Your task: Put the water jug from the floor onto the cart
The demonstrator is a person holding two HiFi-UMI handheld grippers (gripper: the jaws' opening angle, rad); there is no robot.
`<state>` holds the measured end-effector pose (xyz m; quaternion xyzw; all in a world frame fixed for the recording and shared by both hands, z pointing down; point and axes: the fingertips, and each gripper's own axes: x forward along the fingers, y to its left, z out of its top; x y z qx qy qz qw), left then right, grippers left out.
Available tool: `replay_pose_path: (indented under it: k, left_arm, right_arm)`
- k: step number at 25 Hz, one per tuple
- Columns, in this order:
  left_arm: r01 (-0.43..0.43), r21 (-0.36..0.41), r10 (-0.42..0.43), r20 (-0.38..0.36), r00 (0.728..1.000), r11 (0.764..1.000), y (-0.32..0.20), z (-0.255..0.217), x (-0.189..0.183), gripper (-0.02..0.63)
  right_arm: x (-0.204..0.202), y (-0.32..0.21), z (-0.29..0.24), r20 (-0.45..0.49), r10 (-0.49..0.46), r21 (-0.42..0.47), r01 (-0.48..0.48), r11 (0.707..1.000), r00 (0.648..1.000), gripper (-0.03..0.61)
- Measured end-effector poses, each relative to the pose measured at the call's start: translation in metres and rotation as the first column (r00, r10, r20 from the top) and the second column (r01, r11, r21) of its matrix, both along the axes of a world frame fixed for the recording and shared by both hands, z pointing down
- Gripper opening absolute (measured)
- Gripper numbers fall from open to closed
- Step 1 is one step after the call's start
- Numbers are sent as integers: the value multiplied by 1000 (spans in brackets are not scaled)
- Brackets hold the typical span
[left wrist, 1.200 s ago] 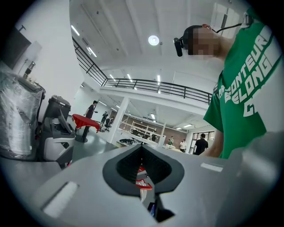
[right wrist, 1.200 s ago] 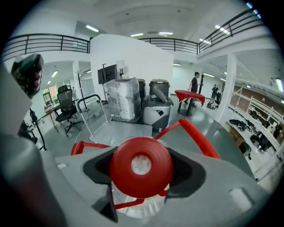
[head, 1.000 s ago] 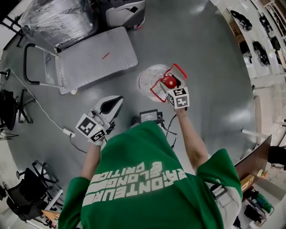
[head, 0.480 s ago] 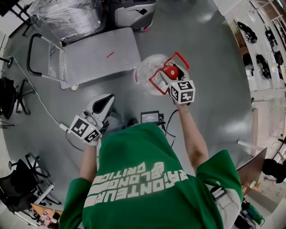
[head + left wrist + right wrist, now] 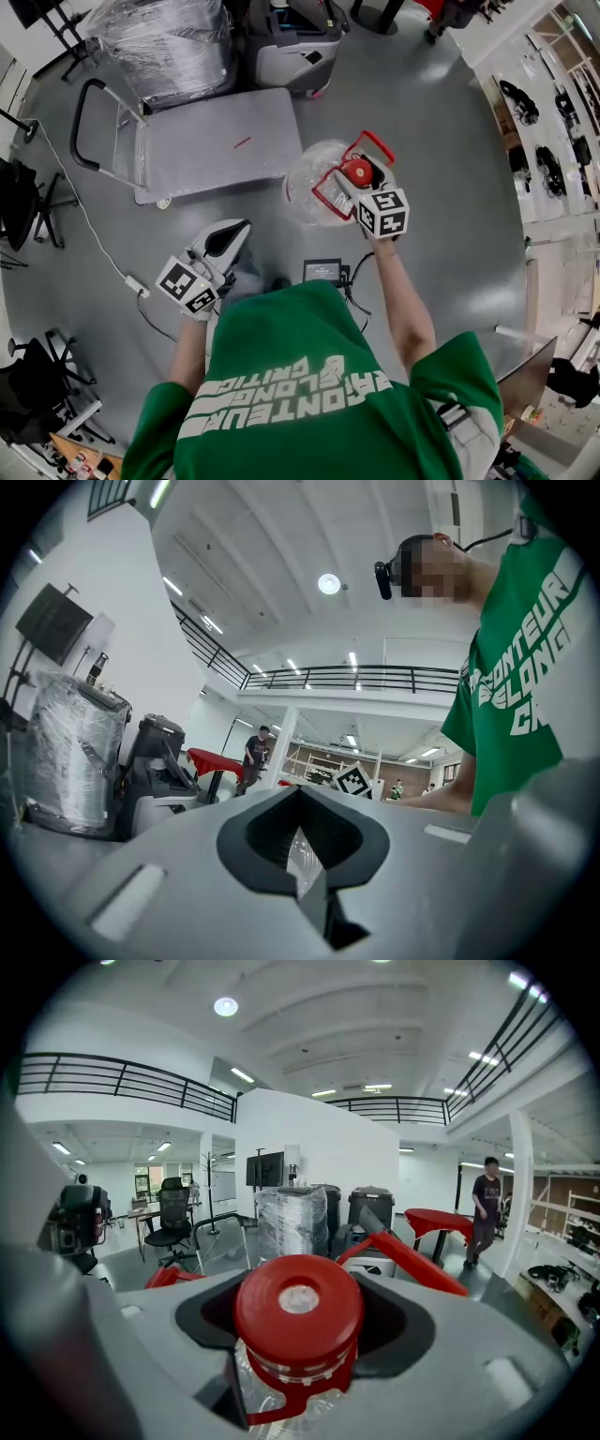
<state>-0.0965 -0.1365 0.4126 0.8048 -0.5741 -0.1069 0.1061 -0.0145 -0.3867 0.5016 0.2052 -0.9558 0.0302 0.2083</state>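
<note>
right gripper (image 5: 360,178) clamped on water jug (image 5: 307,183) neck below red cap (image 5: 298,1302), jug airborne just beside cart (image 5: 197,141). left gripper (image 5: 228,237) jaws together, empty. risk: single neck grip, jug swings, slips or clips deck edge

The water jug (image 5: 309,183) is clear, with a red cap (image 5: 356,172) and a red handle (image 5: 375,139). Left of the jug, the cart (image 5: 211,141) is grey. The shirt (image 5: 309,394) is green with white letters. The marker cube (image 5: 382,212) is white with black squares.
</note>
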Motion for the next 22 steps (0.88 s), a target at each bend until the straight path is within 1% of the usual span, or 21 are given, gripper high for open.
replay_pose_path:
  k: [5,12,16,22]
  left_arm:
    - [-10,-13,10,-10,1000,1000,3,4,-17,14]
    - [-7,-1,7,-31,1000,1000,-11,6,-56,14]
    - [-11,-7,10,-42,999,1000,-21,8,-83,14]
    - [-39,17,39,-24,999,999,-43,-7,-119,14]
  right_arm:
    - [-22,2,6,-12,-18,-22,18,1000,1000,302]
    - [-61,-1,12,-43,-49,-7,48,999,998,302]
    - [-89,-5,14,-56,-61,-14,61,998,997,302]
    - [-128,-17,6,-54,-64,-20,63,998,997,301]
